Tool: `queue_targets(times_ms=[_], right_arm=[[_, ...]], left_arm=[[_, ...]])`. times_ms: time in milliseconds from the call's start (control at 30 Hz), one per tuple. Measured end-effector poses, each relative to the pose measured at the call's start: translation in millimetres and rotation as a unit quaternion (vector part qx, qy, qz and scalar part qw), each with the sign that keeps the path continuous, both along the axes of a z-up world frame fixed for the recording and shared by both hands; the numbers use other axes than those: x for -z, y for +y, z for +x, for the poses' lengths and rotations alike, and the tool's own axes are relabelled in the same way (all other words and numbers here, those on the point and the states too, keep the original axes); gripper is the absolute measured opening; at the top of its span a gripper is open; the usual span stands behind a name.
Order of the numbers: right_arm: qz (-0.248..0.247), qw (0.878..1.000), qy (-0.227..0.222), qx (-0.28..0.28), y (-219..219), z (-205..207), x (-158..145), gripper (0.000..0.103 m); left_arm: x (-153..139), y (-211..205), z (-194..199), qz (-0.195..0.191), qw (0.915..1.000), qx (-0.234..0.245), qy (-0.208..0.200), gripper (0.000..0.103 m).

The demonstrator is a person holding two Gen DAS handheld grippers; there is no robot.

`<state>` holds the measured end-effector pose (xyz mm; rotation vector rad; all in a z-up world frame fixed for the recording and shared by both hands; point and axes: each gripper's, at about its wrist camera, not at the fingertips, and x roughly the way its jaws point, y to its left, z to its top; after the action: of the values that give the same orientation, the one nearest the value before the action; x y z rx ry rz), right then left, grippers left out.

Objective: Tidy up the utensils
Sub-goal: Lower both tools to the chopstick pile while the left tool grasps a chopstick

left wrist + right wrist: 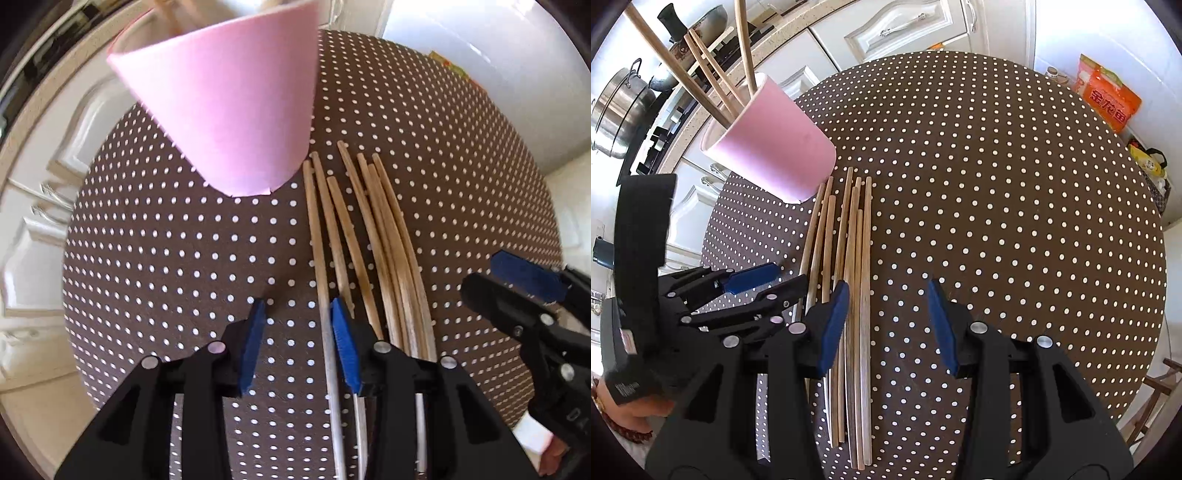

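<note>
Several wooden chopsticks (373,236) (849,258) lie side by side on the brown polka-dot table (166,258) (1015,221). Just beyond their far tips stands a pink cup (229,107) (768,147), with several chopsticks upright in it in the right wrist view. My left gripper (299,332) (775,284) points down over the left edge of the bundle, open; the leftmost chopstick runs between its jaws, close beside the right pad. My right gripper (888,325) (513,288) is open over the right side of the bundle, with two chopsticks under the gap by its left pad.
White kitchen cabinets (894,26) and a counter with a steel pot (620,110) lie beyond the table's far-left edge. An orange bag (1104,96) sits off the table at the far right. A hand (631,413) holds the left gripper.
</note>
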<state>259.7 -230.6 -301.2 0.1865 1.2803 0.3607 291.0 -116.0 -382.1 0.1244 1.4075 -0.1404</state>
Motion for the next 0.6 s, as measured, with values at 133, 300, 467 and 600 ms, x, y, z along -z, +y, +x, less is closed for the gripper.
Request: queue_targets(times_ms=[133, 300, 467, 600], right_arm=[[-0.001, 1.0, 0.007, -0.008, 3.8, 1.2, 2.2, 0.043], [-0.015, 0.999, 0.032, -0.017, 14.0, 8.7, 11.8, 0.043], [-0.035, 0.998, 0.053, -0.028, 24.3, 16.4, 20.9, 0.034], [-0.054, 0.996, 0.058, -0.035, 32.5, 21.9, 24.3, 0.032]], left_arm=[[1.1, -0.7, 8.4, -0.004, 0.9998, -0.02, 0.002, 0.019], [4.2, 6.0, 16.7, -0.024, 0.999, -0.036, 0.011, 0.009], [7.5, 3.1, 21.0, -0.032, 0.9987, -0.038, 0.01, 0.009], [9.5, 14.2, 16.6, -0.044, 0.998, -0.042, 0.014, 0.009]])
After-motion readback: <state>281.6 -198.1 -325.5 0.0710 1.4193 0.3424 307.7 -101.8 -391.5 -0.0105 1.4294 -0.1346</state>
